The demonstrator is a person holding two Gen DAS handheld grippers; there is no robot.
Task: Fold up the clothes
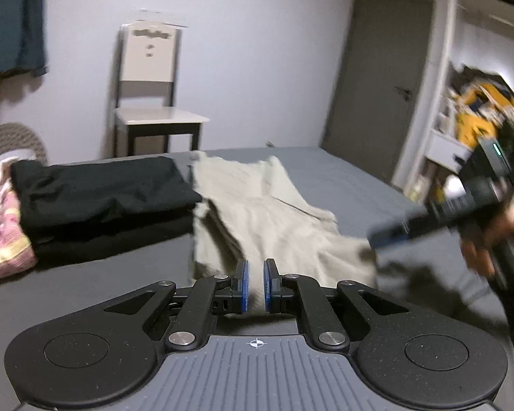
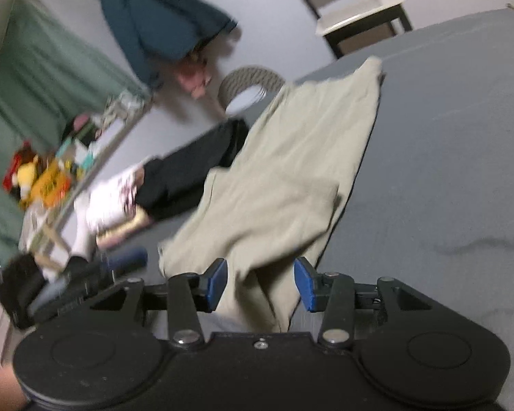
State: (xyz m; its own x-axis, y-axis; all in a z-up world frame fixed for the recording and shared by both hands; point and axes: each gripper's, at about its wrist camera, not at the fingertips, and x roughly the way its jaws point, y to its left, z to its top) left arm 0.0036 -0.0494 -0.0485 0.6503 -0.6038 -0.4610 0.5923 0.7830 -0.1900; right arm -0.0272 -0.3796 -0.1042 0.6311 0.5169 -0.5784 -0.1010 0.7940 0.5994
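In the left wrist view no brand, label or legible writing shows; the only mark is a small white crosshair printed on the grey ribbed body of the left gripper (image 1: 255, 286). A pale beige cloth garment (image 1: 257, 212) lies on the grey bed sheet (image 1: 342, 178), its long axis running from the near centre away toward the far centre, with the near end between the blue-padded fingers (image 1: 244, 286). The jaws stand narrowly apart with the cloth in the gap; whether they pinch it cannot be told. Just left of the garment, touching its left edge, sits a folded black garment stack (image 1: 102, 191), and at the far left a pink and white patterned cloth (image 1: 0, 219). The right gripper (image 1: 390, 236), blurred, reaches in from the right with its tip at the garment's right edge, held by a hand (image 1: 490, 236) below the device. A white chair with dark legs (image 1: 154, 102) stands against the far wall. In the right wrist view the image is blurred and no writing can be read. The same beige garment (image 2: 291, 171) extends from the near centre to the far right, its near end bunched and hanging between the blue pads (image 2: 217, 282) of the right gripper (image 2: 262, 282). The jaws are spread wide, with cloth in the gap but clear of both pads. The left gripper (image 2: 120, 262) lies at the near left.
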